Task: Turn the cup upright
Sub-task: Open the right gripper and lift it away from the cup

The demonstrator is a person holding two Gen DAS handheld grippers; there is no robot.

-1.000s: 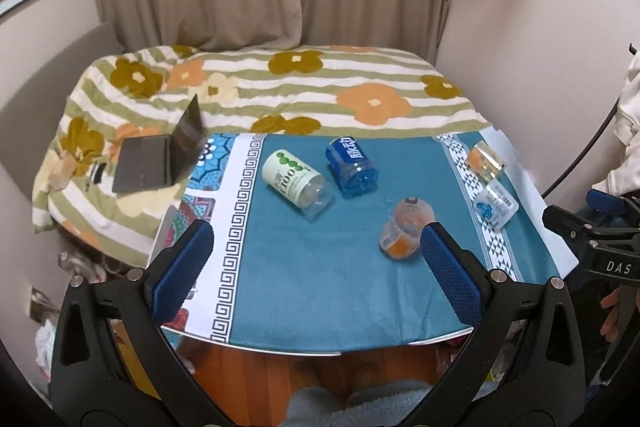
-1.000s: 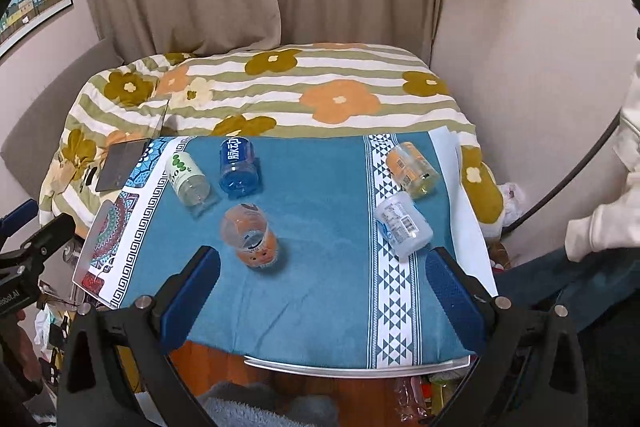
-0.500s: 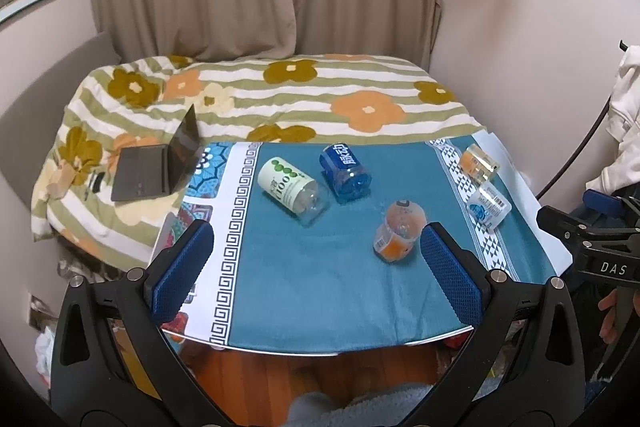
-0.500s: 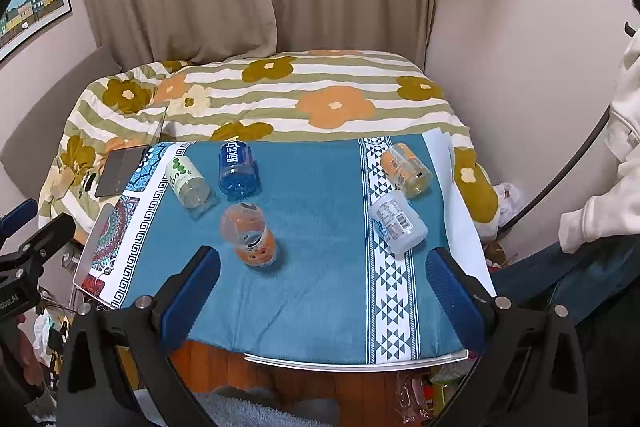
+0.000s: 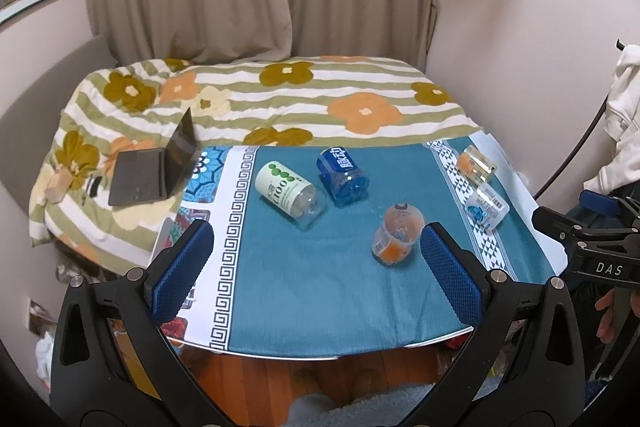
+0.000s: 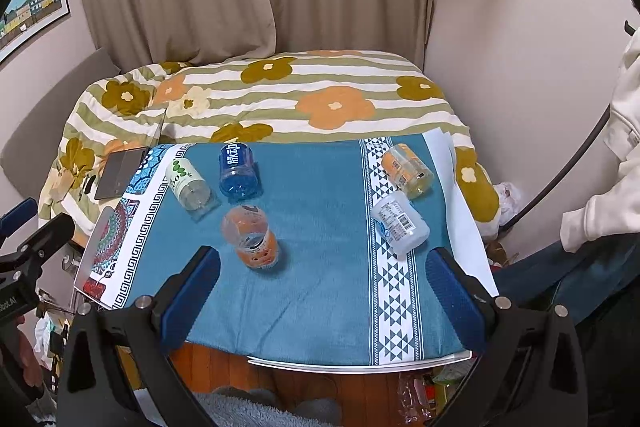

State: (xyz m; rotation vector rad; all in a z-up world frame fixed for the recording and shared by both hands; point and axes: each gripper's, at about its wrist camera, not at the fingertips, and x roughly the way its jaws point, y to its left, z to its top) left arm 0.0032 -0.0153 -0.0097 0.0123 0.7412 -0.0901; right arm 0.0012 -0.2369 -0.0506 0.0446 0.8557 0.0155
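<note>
Several plastic cups lie on their sides on a teal cloth. An orange-labelled cup lies mid-table. A green-and-white cup and a blue cup lie further back. A second orange cup and a white-and-blue cup lie at the right. My left gripper and right gripper are both open and empty, held above the table's near edge.
The teal cloth covers a small table before a bed with a flowered quilt. An open laptop rests on the bed at left. A wall and a cable stand at right. Wood floor shows below the near edge.
Both grippers have drawn back and up a little from the table, so the cups look smaller and lower in view. Nothing on the table has moved.
</note>
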